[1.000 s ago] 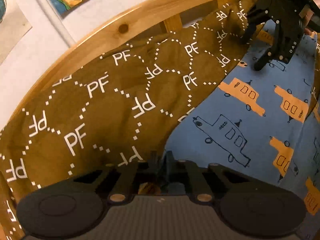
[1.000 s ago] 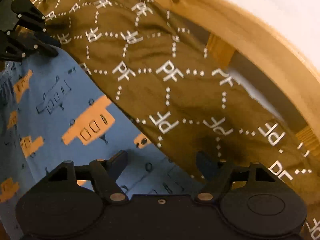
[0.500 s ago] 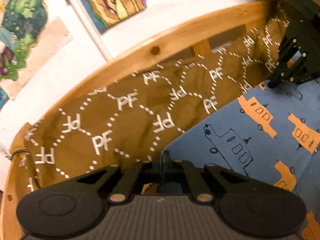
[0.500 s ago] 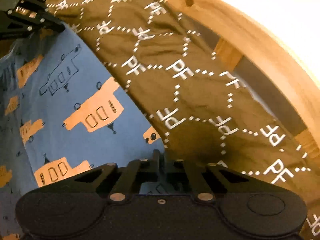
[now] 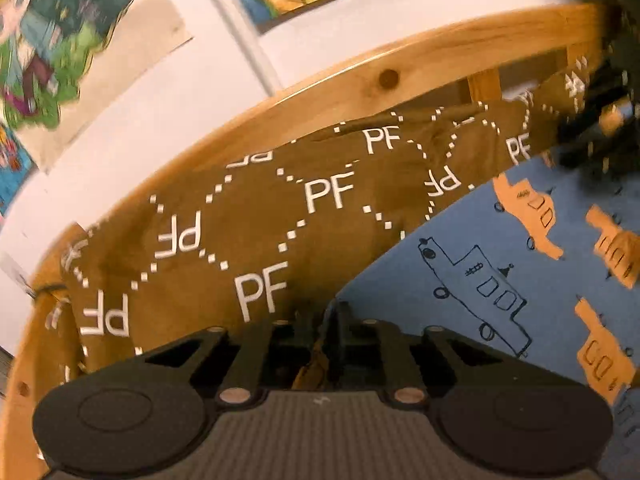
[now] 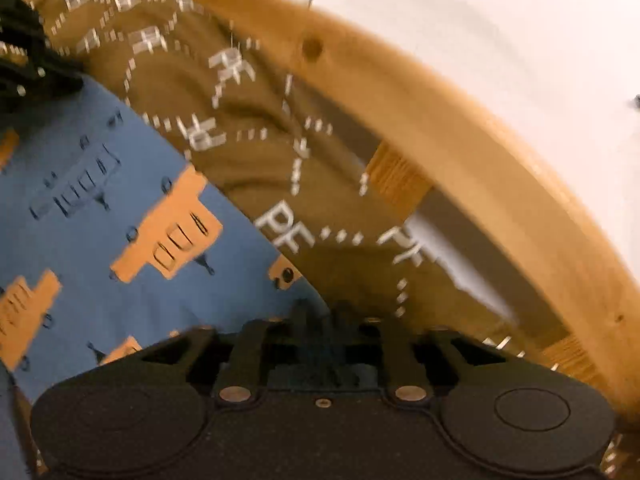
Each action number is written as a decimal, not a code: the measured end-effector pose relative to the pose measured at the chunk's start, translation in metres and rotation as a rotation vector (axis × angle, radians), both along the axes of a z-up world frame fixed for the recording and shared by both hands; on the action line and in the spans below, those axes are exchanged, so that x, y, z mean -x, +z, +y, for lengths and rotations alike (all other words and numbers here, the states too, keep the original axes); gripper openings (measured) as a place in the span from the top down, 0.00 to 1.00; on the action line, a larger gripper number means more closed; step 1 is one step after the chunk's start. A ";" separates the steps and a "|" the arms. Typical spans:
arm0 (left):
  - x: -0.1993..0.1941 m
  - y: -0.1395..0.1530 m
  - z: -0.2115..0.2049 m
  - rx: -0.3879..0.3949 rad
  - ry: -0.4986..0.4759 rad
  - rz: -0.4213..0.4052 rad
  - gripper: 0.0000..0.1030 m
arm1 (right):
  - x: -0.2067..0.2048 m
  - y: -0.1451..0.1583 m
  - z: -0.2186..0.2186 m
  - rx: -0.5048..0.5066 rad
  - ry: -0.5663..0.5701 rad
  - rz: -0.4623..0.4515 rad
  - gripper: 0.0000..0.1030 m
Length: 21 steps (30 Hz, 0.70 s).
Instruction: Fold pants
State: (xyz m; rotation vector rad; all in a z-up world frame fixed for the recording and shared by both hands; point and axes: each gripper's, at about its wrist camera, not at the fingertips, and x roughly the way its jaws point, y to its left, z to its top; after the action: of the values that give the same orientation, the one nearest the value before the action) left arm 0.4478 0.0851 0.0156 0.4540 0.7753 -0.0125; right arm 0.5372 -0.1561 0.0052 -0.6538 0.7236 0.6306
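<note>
Left wrist view: left hand-held gripper (image 5: 326,328) pinching edge of blue pants (image 5: 500,280), jaws just eased a bit. Right hand-held gripper (image 6: 324,320) same, cloth between jaws. Pants spread on brown blanket (image 5: 260,220) by wooden bed rail (image 5: 380,76). Looks mid-fold; next, carry both corners across evenly.

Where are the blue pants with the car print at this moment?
The blue pants fill the lower right of the left wrist view, lying on the brown PF-patterned cover below the wooden bed rail.
</note>
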 end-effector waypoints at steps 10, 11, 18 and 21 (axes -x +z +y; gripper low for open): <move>0.033 0.051 0.071 0.182 -0.135 0.003 0.33 | 0.001 0.039 -0.012 -0.225 0.163 0.036 0.17; 0.032 0.050 0.074 0.184 -0.125 0.017 0.33 | 0.003 0.041 -0.002 -0.224 0.183 0.042 0.17; 0.046 0.050 0.075 0.214 -0.211 0.092 0.33 | -0.002 0.022 0.048 -0.081 0.258 0.087 0.28; 0.043 0.040 0.065 0.127 -0.191 0.118 0.62 | -0.006 0.018 0.048 -0.068 0.223 0.103 0.34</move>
State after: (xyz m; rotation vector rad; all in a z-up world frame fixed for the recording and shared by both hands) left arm 0.4050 0.1506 0.0560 0.4073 0.8396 -0.2679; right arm 0.5437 -0.1086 0.0227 -0.6475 0.7269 0.8958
